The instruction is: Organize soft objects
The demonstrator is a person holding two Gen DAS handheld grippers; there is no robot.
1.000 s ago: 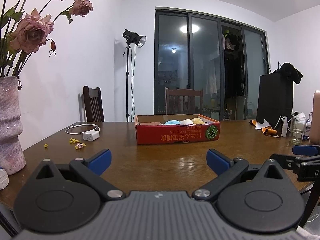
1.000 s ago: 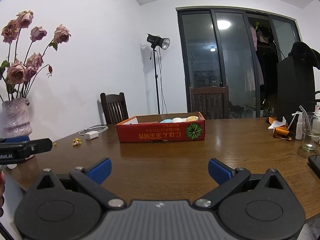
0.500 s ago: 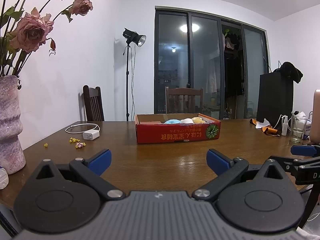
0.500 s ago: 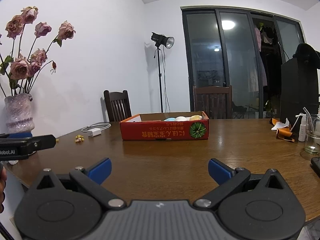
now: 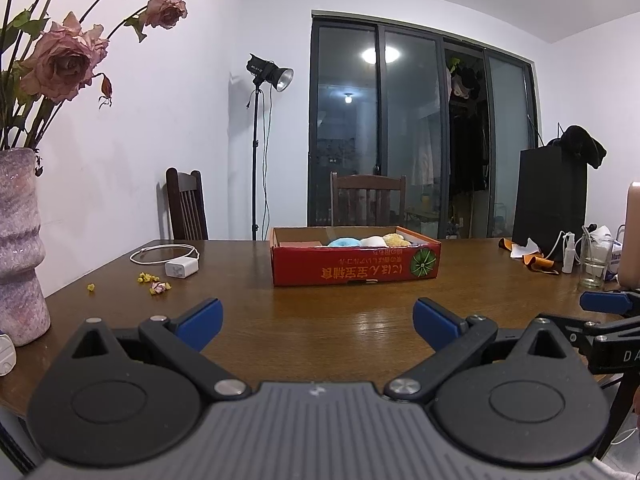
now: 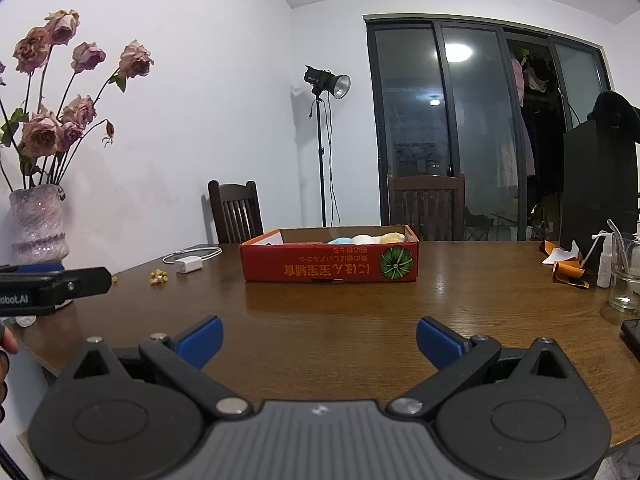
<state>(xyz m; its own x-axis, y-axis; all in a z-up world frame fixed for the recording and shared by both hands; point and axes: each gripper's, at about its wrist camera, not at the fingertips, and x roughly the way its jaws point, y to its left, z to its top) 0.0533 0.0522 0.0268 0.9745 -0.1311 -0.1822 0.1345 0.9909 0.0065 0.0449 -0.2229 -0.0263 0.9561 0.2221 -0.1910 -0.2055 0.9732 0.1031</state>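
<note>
Risen slightly, right gripper (image 6: pixel 318 338), red box (image 6: pixel 330 264) sitting lower in view. Spread wide and empty, like left gripper (image 5: pixel 316 320), both well short of the box, perhaps for reaching. Inside the box: soft objects (image 5: pixel 368 241).

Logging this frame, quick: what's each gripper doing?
Left gripper: open, holding nothing.
Right gripper: open, holding nothing.

Bare tabletop (image 5: pixel 320 312) ahead, red box (image 5: pixel 356 268) beyond
</note>
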